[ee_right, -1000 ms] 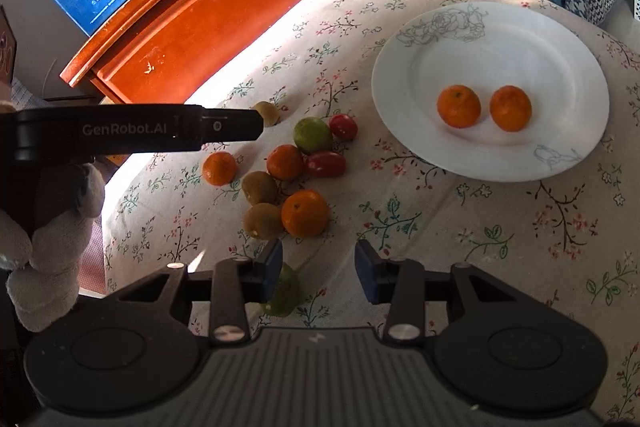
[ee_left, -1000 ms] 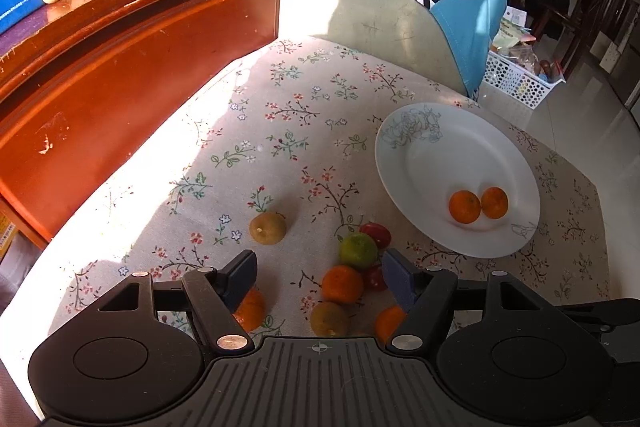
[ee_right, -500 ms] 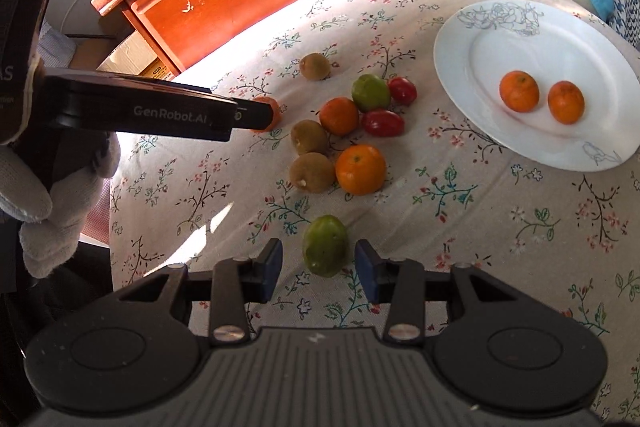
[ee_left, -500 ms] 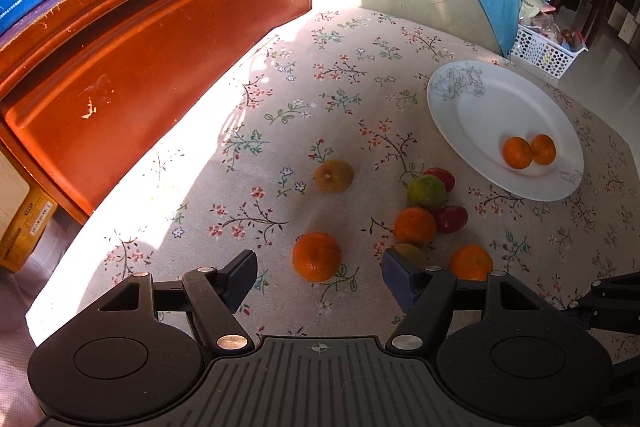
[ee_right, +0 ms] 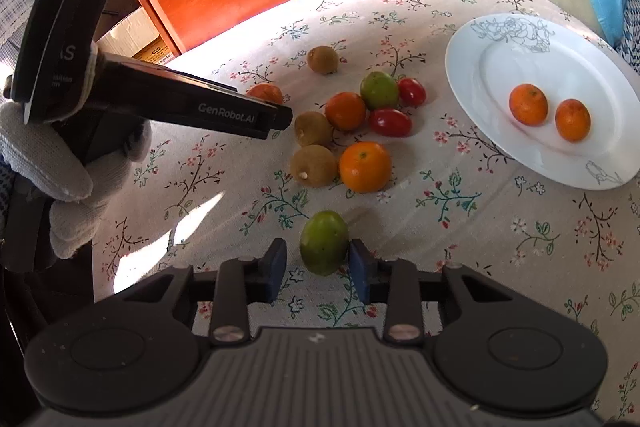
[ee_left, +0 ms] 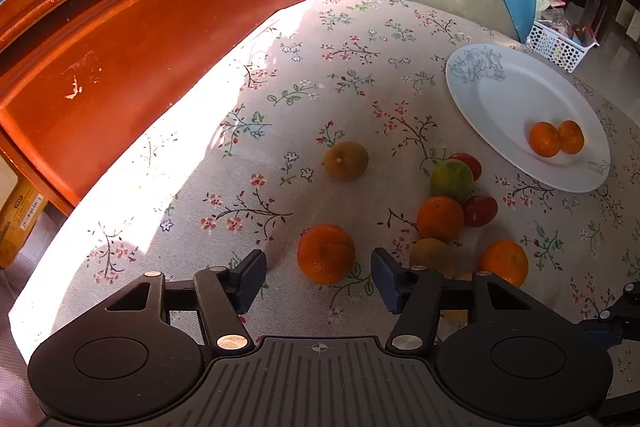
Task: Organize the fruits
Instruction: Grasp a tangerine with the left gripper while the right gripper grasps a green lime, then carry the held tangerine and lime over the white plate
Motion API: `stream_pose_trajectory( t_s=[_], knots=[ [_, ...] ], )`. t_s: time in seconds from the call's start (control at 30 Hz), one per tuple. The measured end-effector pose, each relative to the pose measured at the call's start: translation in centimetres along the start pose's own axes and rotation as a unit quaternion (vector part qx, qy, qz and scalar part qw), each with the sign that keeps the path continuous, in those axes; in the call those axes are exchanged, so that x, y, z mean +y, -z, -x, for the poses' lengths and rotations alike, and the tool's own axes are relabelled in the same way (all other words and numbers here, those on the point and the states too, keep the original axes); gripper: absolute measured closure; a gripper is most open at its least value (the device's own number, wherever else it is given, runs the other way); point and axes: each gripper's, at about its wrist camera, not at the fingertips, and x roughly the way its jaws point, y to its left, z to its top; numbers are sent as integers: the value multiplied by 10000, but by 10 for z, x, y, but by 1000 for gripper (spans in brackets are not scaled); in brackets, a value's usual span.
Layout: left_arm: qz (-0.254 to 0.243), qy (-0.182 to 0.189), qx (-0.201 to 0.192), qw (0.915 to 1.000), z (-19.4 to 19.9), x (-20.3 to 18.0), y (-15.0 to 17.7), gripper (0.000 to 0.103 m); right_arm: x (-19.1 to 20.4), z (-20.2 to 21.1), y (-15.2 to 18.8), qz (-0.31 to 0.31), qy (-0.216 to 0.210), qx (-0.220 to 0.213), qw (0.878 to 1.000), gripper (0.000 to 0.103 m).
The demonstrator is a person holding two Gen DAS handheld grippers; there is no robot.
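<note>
Both tongs' jaws have just been closing, unclamped: the left gripper (ee_left: pixel 319 281) straddles a round orange tangerine (ee_left: pixel 326 253), the right gripper (ee_right: pixel 317 271) an oval green fruit (ee_right: pixel 324 242) standing lengthwise between its pads.

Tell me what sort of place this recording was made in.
Most likely a lived-in home, a dining or living room: a floral tablecloth under loose fruit, a white plate, and a worn wooden cabinet beside the table.

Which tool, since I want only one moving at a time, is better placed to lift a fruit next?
Right. Both tools have just been closing; the right tool's jaws nearly touch the green fruit between them, while the left tool's stand wide of its orange.
</note>
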Motion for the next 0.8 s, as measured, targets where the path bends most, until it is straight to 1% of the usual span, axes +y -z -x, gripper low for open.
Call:
stream_pose_trajectory(
  t_s=[0.03,0.17,0.23,0.33,0.4,0.57,0.8],
  knots=[
    [-6,13,16,10000,-1,-1,0,53,0,0,0,33,23,-6,10000,72],
    [-42,33,-29,10000,-3,-3,0,54,2,0,0,116,59,-11,9999,73],
    [-45,35,-71,10000,-4,-3,-1,64,3,0,1,168,109,-17,9998,76],
    [-37,33,-102,9999,-3,-3,-1,73,3,1,1,177,109,-31,9998,76],
    [-1,43,-111,9999,-2,-2,-1,74,2,1,1,153,97,-36,9998,77],
    [131,118,-183,9997,3,0,-3,75,-1,2,0,53,63,-49,10000,77],
    [234,222,-341,9989,15,1,-7,75,-6,7,-5,-70,75,-186,9998,77]
  ],
)
